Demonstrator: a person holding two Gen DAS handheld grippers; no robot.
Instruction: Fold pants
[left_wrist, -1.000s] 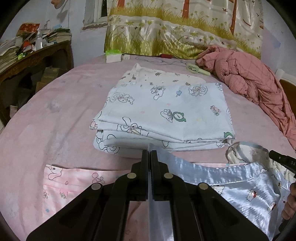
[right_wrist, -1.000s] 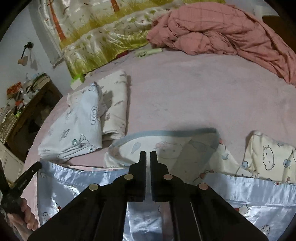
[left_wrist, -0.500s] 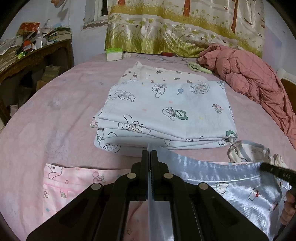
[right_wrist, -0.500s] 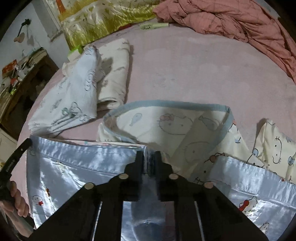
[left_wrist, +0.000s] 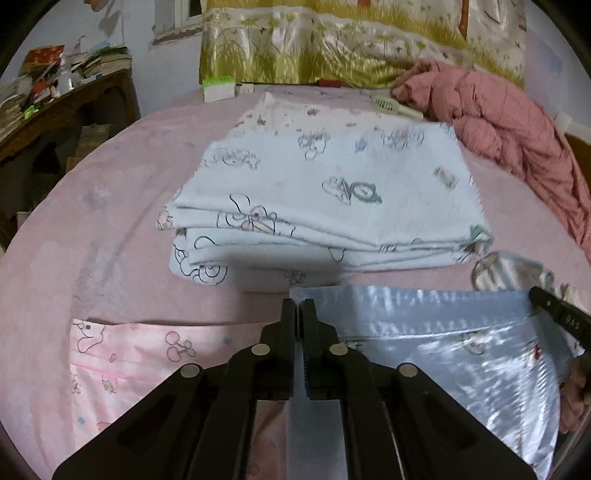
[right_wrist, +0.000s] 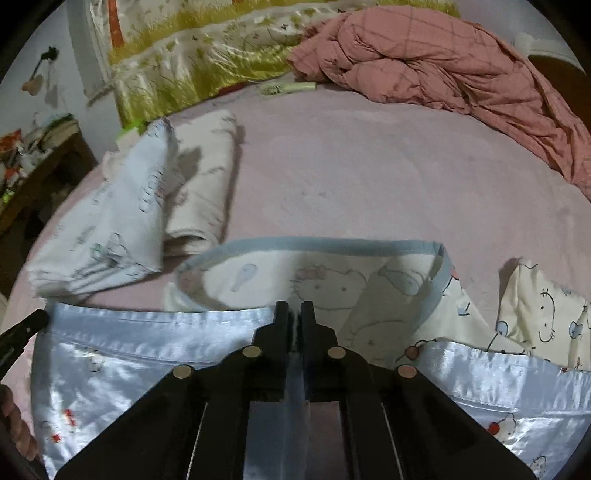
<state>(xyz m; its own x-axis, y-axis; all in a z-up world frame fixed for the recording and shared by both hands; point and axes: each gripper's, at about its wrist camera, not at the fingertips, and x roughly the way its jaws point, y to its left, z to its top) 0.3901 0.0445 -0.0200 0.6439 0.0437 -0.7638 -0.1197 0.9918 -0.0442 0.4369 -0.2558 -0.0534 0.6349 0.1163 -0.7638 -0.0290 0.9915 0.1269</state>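
Light blue satin pants (left_wrist: 443, 354) with small cartoon prints hang stretched by the waistband between my two grippers, just above the pink bed. My left gripper (left_wrist: 298, 306) pinches the waistband's left corner. Its jaws are opening slightly, with the fabric still between the pads. My right gripper (right_wrist: 294, 310) is shut on the waistband (right_wrist: 147, 325) further along, and satin runs down between its fingers. The right gripper's finger (left_wrist: 557, 317) shows at the right edge of the left wrist view. The left one's tip (right_wrist: 22, 328) shows at the left edge of the right wrist view.
A folded stack of white printed clothes (left_wrist: 325, 199) lies just beyond the pants. A pink printed garment (left_wrist: 122, 354) lies at the near left, a cream cartoon-cat garment (right_wrist: 332, 280) under the waistband. A crumpled pink quilt (left_wrist: 517, 129), a comb (left_wrist: 395, 107) and a cluttered wooden desk (left_wrist: 55, 107) are around.
Both grippers have carried the waistband forward and down toward the folded stack. The right gripper dipped and rolled a little. The waistband is stretched flatter between them.
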